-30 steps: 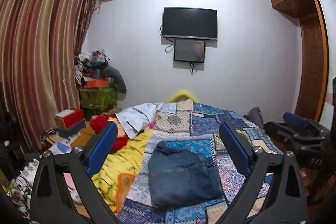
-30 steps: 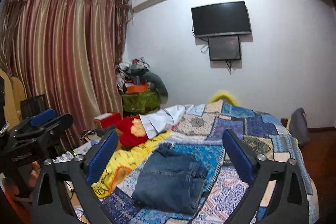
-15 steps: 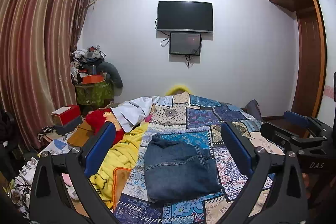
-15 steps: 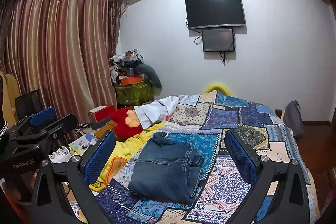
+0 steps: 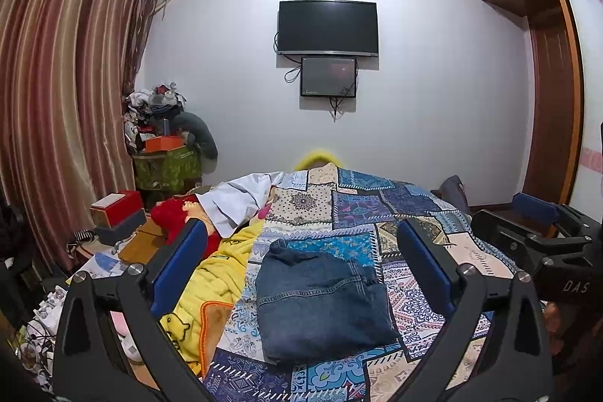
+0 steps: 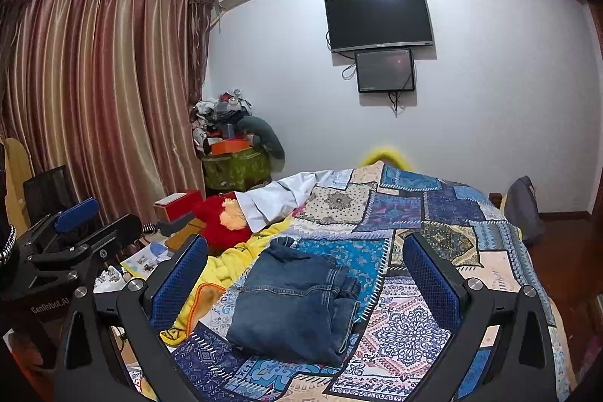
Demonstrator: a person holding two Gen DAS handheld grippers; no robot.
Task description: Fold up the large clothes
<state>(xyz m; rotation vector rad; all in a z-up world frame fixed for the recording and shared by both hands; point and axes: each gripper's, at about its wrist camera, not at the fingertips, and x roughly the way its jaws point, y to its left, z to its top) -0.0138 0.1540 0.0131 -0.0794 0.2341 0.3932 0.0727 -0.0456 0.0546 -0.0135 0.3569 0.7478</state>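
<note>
Denim jeans [image 5: 320, 300] lie folded, thick and rectangular, on patchwork quilt [image 5: 410, 217].

left gripper [image 5: 301, 253] held level, aimed forward, jaws spread wide, blue pads [image 5: 180, 264] well apart, nothing between. right gripper [image 6: 305, 264] likewise spread wide, blue pads [image 6: 433, 275] facing each other, empty. both raised, side by side, not touching anything. right gripper body visible at right edge of left view, left gripper body at left edge of right view.
</note>
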